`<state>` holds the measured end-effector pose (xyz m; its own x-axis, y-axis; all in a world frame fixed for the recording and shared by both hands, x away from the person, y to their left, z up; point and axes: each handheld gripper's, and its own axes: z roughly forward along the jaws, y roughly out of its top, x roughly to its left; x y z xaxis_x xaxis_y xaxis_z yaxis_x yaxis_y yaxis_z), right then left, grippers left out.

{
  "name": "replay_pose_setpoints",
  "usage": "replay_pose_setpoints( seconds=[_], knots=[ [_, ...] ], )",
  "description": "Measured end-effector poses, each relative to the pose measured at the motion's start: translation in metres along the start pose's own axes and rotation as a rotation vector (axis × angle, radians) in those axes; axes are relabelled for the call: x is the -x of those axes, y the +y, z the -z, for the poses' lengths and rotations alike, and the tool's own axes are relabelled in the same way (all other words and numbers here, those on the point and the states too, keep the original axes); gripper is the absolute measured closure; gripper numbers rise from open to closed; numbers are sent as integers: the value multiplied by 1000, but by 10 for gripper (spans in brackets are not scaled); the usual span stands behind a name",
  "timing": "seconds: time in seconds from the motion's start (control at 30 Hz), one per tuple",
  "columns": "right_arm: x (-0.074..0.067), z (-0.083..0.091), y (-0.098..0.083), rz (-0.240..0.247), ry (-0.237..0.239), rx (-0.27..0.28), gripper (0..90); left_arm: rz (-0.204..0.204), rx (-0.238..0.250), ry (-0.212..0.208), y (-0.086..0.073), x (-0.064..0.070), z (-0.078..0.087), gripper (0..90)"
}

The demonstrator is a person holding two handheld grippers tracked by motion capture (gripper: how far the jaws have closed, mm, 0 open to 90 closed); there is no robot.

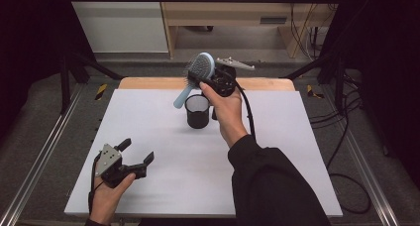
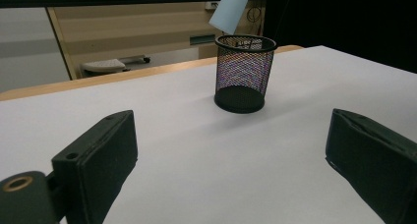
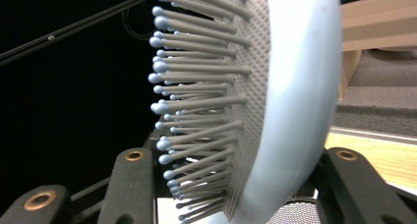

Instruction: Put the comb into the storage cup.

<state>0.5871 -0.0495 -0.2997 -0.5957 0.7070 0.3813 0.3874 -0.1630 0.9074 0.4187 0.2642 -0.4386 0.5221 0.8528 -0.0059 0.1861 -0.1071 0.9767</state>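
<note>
One step remains: our right gripper (image 1: 205, 80) clamps the hairbrush (image 1: 195, 77) above the mesh cup (image 1: 197, 112) near the table's far edge. Its handle isn't in yet. Our left gripper (image 1: 136, 154) waits wide, empty.

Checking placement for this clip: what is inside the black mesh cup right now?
The mesh cup looks empty through its mesh. The blue hairbrush, held in the right claw, hangs handle-down just above its rim. From the high view, the hand partly covers the cup.

My left claw (image 2: 231, 160) sits low over the white worktop (image 2: 196, 150), its two black jaws spread wide with nothing between them. Ahead stands an upright black mesh cup (image 2: 243, 72); a pale blue handle (image 2: 230, 9) hangs tilted just above its rim.
</note>
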Motion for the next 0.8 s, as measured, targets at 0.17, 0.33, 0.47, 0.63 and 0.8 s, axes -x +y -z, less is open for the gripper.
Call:
replay_pose_setpoints(
  seconds=[0.17, 0.33, 0.47, 0.63, 0.8],
  knots=[
    [2, 1, 0, 4, -10, 5, 514, -3, -2, -3, 0, 1, 0, 55],
    [5, 1, 1, 2, -23, 9, 512, -4, -2, -4, 0, 1, 0, 56],
    [8, 2, 1, 8, -38, 8, 512, -2, -1, -2, 0, 0, 0, 54],
    [11, 3, 2, 5, -45, 17, 512, -3, -1, -3, 0, 0, 0, 54],
    [14, 4, 3, 16, -56, 22, 512, -6, -2, -4, 0, 1, 0, 54]
  ],
)
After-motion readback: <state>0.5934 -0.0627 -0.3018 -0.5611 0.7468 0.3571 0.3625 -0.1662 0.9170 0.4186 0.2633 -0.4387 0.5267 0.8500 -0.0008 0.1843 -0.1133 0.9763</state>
